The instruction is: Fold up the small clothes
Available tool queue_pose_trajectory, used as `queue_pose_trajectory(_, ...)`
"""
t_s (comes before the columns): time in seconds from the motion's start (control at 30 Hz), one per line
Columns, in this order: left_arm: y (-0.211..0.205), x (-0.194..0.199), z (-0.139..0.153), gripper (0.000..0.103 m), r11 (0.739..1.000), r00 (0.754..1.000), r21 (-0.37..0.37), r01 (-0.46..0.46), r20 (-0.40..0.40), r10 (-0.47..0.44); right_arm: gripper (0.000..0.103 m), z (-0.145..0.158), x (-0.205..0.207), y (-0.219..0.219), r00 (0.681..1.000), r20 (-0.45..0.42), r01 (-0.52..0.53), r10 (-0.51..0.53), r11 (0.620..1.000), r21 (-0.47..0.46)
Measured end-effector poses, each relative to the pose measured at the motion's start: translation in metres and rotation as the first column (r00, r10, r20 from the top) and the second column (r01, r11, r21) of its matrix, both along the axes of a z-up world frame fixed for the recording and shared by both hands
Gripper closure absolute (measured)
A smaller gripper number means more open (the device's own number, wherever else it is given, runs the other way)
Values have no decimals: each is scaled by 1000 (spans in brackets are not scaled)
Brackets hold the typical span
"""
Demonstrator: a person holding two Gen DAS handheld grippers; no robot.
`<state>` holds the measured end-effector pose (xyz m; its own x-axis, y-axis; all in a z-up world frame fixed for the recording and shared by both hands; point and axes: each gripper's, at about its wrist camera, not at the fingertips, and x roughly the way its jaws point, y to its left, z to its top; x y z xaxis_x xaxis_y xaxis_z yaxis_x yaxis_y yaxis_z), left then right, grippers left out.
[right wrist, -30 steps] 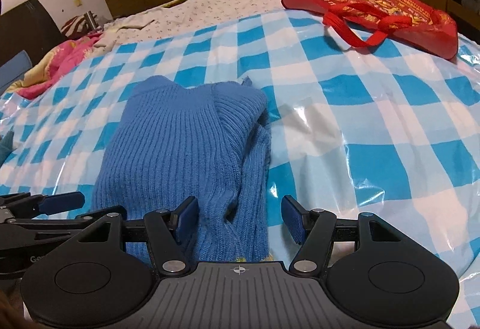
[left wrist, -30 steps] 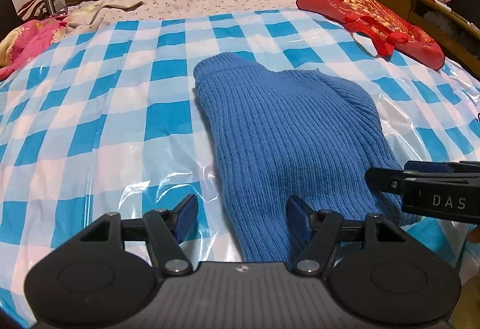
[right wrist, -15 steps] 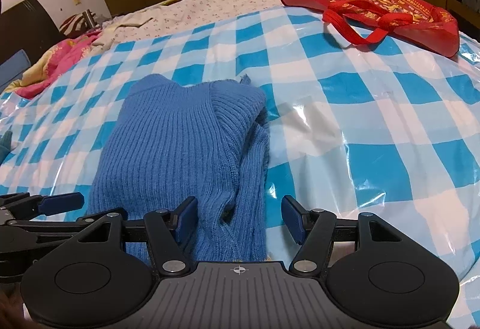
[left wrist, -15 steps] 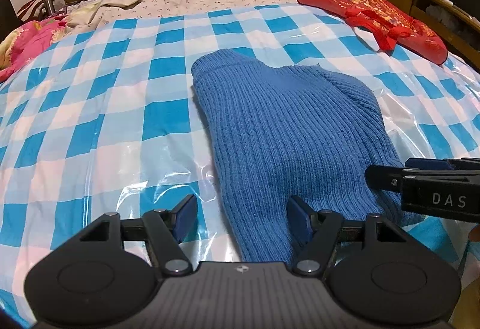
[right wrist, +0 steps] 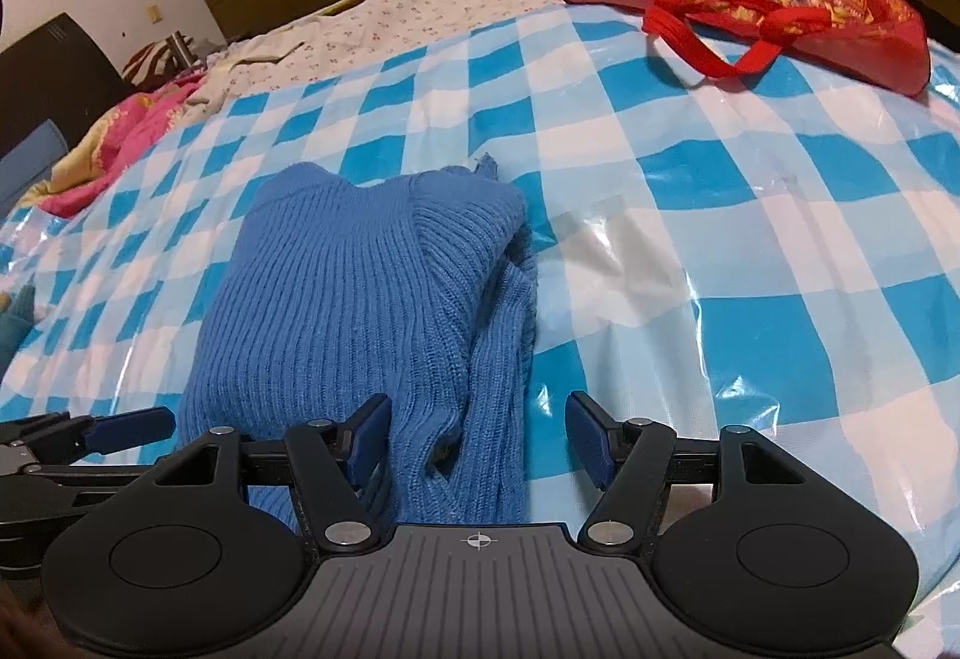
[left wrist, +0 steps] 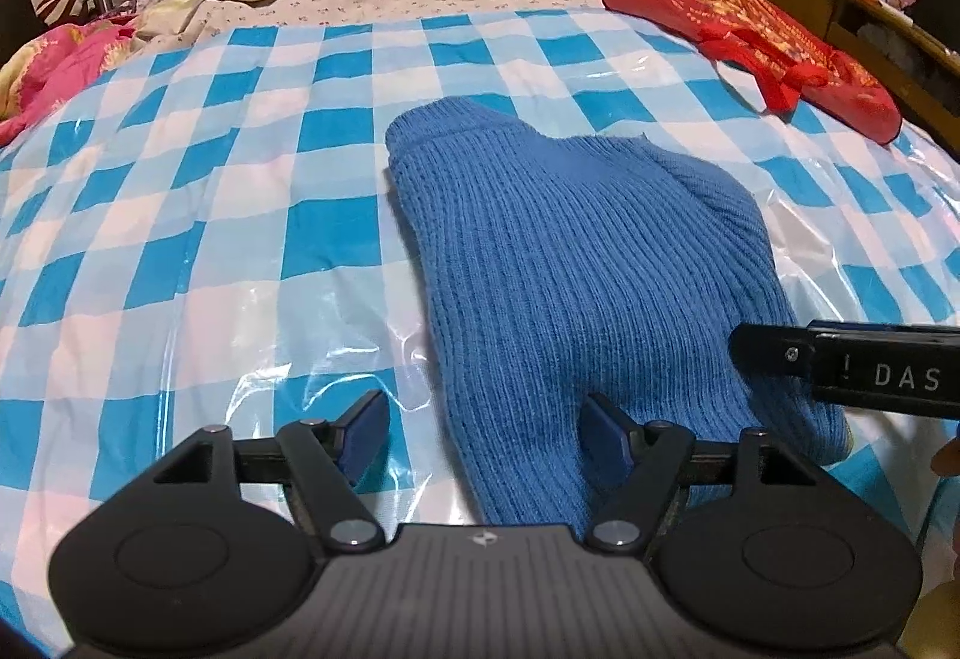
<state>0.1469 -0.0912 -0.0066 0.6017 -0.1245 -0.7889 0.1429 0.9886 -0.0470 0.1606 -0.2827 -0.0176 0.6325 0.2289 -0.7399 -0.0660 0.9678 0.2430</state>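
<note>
Blue sweater (left wrist: 576,263) sits mid-bed near the front edge of the checked cover (left wrist: 180,215). Soft, floppy knit, prob light. Left gripper (left wrist: 486,428) & right gripper (right wrist: 477,434) both spread, empty. I'd pinch the near hem corners.

Left gripper (left wrist: 486,440): matte black, ribbed housing, round side discs, silver pivot screws, blue pads (left wrist: 367,428). Right gripper (right wrist: 478,440): identical; white "DAS" lettering.
</note>
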Motion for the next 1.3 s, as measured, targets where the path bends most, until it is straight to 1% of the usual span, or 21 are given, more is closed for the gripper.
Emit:
queue_pose_trajectory(0.13, 1, -2, 4, 23, 1000, 1000, -12, 10, 23, -10, 38, -2, 2, 0, 1000, -7, -5, 5, 1000, -8)
queue_pose_trajectory(0.27, 3, 1, 2, 23, 1000, 1000, -18, 6, 13, -6, 38, -1, 0, 2, 1000, 5, 1, -1, 1000, -22)
queue_pose_trajectory(0.4, -1, 0, 2, 22, 1000, 1000, 4, 11, 20, -11, 38, 2, -3, 9, 999, 35, -14, 17, 997, -78)
queue_pose_trajectory(0.5, -4, -1, 1, 22, 1000, 1000, 15, 11, 20, -11, 38, 4, -5, 11, 999, 48, -20, 25, 994, -104)
queue_pose_trajectory(0.73, -6, -1, 0, 22, 999, 1000, 33, 11, 18, -11, 38, 6, -8, 10, 998, 60, -20, 27, 992, -121)
queue_pose_trajectory(0.87, -7, -1, 0, 22, 999, 1000, 34, 10, 19, -11, 38, 6, -8, 10, 998, 62, -19, 27, 992, -125)
queue_pose_trajectory(1.07, -7, -1, -1, 21, 999, 1000, 36, 12, 18, -13, 37, 6, -10, 14, 997, 74, -24, 36, 986, -163)
queue_pose_trajectory(1.3, -7, -1, -1, 19, 999, 1000, 36, 12, 18, -13, 36, 5, -10, 15, 997, 72, -22, 34, 986, -168)
